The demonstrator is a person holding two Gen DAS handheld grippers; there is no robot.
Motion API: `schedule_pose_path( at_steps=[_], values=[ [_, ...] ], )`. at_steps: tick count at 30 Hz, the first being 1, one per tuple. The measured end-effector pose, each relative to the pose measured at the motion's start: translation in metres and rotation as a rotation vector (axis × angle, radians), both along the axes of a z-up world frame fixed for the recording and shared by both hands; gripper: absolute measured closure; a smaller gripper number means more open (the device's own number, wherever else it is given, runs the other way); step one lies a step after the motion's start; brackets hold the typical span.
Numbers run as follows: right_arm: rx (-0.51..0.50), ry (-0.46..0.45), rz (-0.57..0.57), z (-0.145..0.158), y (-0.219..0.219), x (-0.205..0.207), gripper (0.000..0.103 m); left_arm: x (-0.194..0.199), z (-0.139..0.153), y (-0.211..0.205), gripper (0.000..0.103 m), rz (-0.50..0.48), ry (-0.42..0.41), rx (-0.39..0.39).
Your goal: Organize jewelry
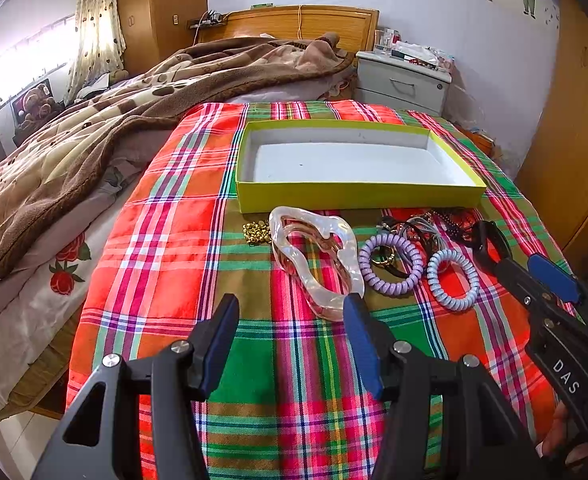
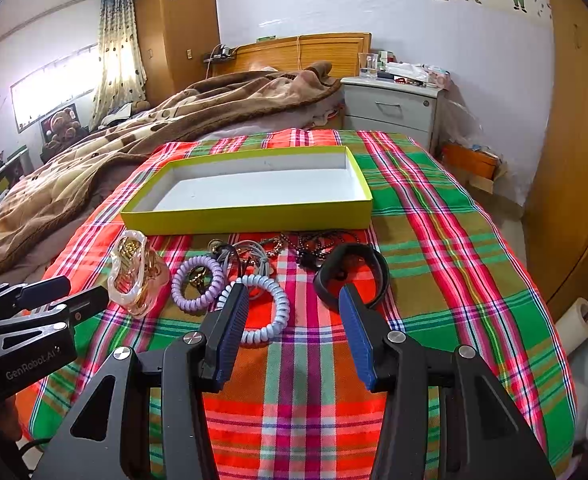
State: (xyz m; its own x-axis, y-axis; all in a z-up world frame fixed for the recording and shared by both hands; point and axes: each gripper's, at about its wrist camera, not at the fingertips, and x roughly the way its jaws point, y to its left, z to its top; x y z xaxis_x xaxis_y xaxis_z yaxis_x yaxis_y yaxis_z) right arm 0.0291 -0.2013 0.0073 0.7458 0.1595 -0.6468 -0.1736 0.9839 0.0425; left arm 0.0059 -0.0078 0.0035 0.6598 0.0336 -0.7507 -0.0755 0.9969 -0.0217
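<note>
Operator: Left gripper (image 1: pixel 292 312) stands with its jaws spread and nothing between them, hovering over the plaid cloth (image 1: pixel 166 280) just short of the clear hair claw clip (image 1: pixel 313 256). We read the right gripper (image 2: pixel 294 300) the same way: jaws apart, empty, near the pale blue spiral hair tie (image 2: pixel 266 308) and the black wristband (image 2: pixel 351 276).

Technician: Where does the jewelry lie?

Operator: All of it lies loose on the cloth in a row in front of the yellow-green box (image 1: pixel 353 196), which holds nothing yet.

Technician: Handling properties?

Operator: We judge the clip rigid, light, smooth and probably brittle; we would close on one side bar, not across the teeth. The lilac spiral hair tie (image 1: pixel 389 264) and its pale blue neighbour look springy; pinch one coil wall. The gold chain (image 1: pixel 257 233) is limp and should be taken at its bunched middle.

Technician: View differences?

Operator: The right wrist view shows the whole wristband and dark beads (image 2: pixel 321 244) behind it; the left wrist view shows the chain clear of the clip.
</note>
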Motion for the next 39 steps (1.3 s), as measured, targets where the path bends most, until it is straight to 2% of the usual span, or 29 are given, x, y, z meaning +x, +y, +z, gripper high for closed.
schedule_pose_path(
  at_steps=[4, 8, 14, 18, 23, 27, 35, 39],
  values=[
    [0.005, 0.004, -0.004, 0.001, -0.003, 0.002, 0.055, 0.001, -0.001, 0.003, 0.047, -0.013, 0.007, -0.02],
    [0.025, 0.007, -0.015, 0.001, -0.014, 0.007, 0.055, 0.003, 0.0, 0.011, 0.047, -0.019, 0.004, -0.074],
    [0.037, 0.016, -0.084, 0.003, -0.046, 0.023, 0.055, 0.014, 0.002, 0.022, 0.047, -0.03, 0.021, -0.123],
    [0.006, 0.043, -0.13, -0.001, -0.064, 0.038, 0.055, 0.022, 0.002, 0.027, 0.047, -0.031, 0.031, -0.168],
    [0.013, 0.124, -0.096, -0.015, -0.069, 0.058, 0.055, 0.033, 0.0, 0.031, 0.047, -0.03, 0.048, -0.198],
    [0.009, 0.153, -0.046, -0.021, -0.063, 0.064, 0.055, 0.041, -0.005, 0.033, 0.047, -0.028, 0.07, -0.222],
    [-0.024, 0.172, -0.017, -0.025, -0.056, 0.072, 0.055, 0.047, -0.018, 0.026, 0.047, -0.032, 0.118, -0.194],
    [-0.021, 0.18, -0.005, -0.027, -0.054, 0.076, 0.055, 0.05, -0.022, 0.025, 0.047, -0.021, 0.142, -0.141]
  ],
)
